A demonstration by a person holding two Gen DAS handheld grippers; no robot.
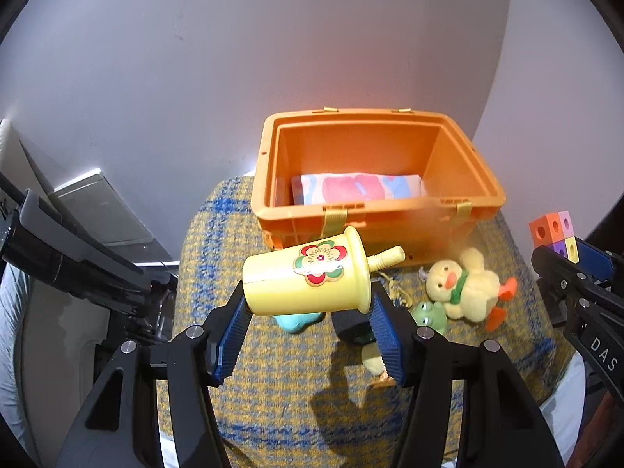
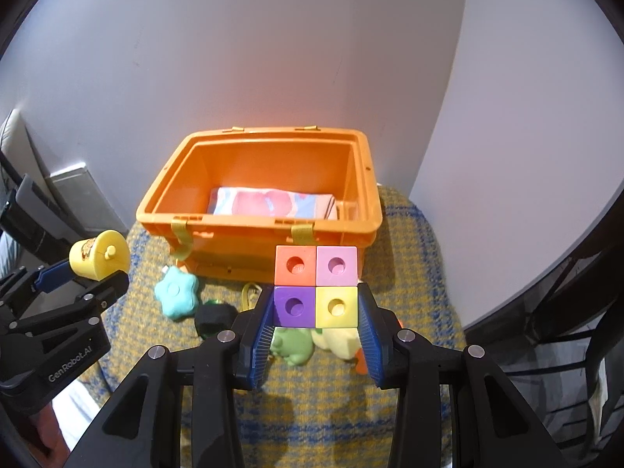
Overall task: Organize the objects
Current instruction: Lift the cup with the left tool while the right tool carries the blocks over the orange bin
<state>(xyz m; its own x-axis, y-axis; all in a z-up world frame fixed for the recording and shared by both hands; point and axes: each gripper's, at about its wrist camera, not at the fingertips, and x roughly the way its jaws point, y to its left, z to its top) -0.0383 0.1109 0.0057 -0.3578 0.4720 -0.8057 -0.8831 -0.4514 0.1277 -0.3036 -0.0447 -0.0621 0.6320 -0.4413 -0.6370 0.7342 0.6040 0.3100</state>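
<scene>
My left gripper [image 1: 308,304] is shut on a yellow toy cup [image 1: 308,275] with a flower sticker and a straw, held sideways above the cloth. It also shows in the right wrist view [image 2: 99,259]. My right gripper [image 2: 316,312] is shut on a block of coloured cubes [image 2: 316,286], orange, pink, purple and yellow; it also shows in the left wrist view [image 1: 553,234]. An open orange bin [image 1: 374,179] [image 2: 261,195] stands behind, with a folded pink and blue cloth [image 1: 358,189] [image 2: 273,202] inside.
On the yellow and blue woven cloth [image 1: 273,401] lie a yellow plush duck [image 1: 468,284], a green frog toy [image 1: 429,314] [image 2: 292,345], a teal star toy [image 2: 176,292] and a black object [image 2: 214,318]. White walls stand behind. Dark gear [image 1: 58,257] is at the left.
</scene>
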